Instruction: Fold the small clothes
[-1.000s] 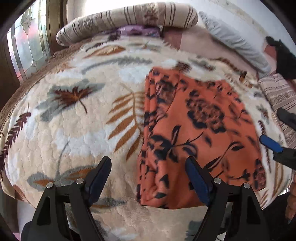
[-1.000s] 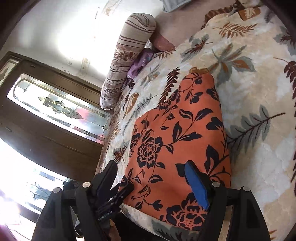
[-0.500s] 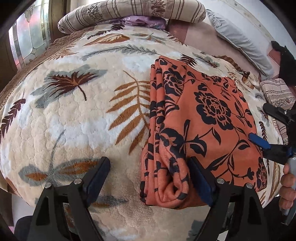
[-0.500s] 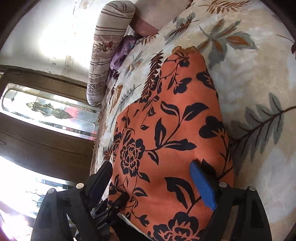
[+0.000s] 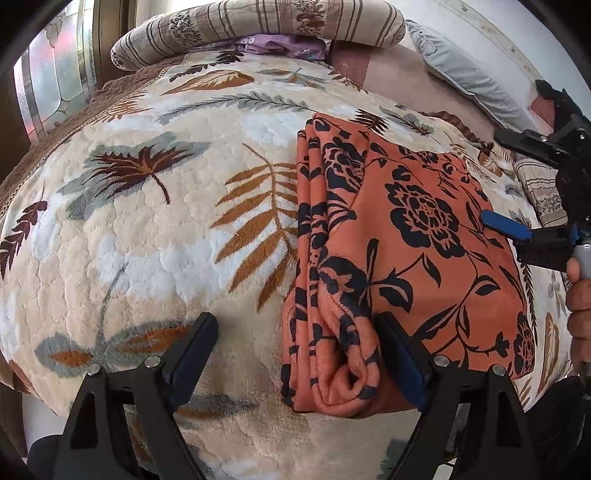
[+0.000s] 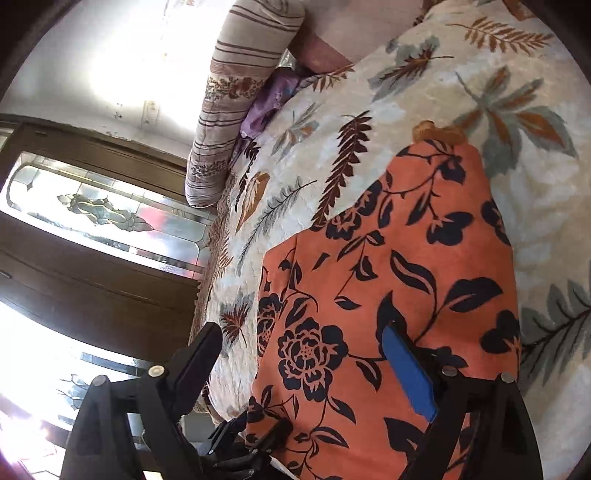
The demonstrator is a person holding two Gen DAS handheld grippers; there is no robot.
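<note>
Right tongs slid along the orange floral garment, jaws opening; left tongs spread; no legible writing.

A leaf-patterned blanket covers the bed, with a striped bolster near a stained-glass door.

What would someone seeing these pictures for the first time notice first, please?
The eye goes first to the orange cloth with black flowers, folded into a thick pad near the front edge of the bed. It lies on a cream blanket patterned with brown and grey leaves. The left gripper stands open over the cloth's rolled edge, while the right gripper, its fingers opening, hangs above the cloth's other side.
</note>
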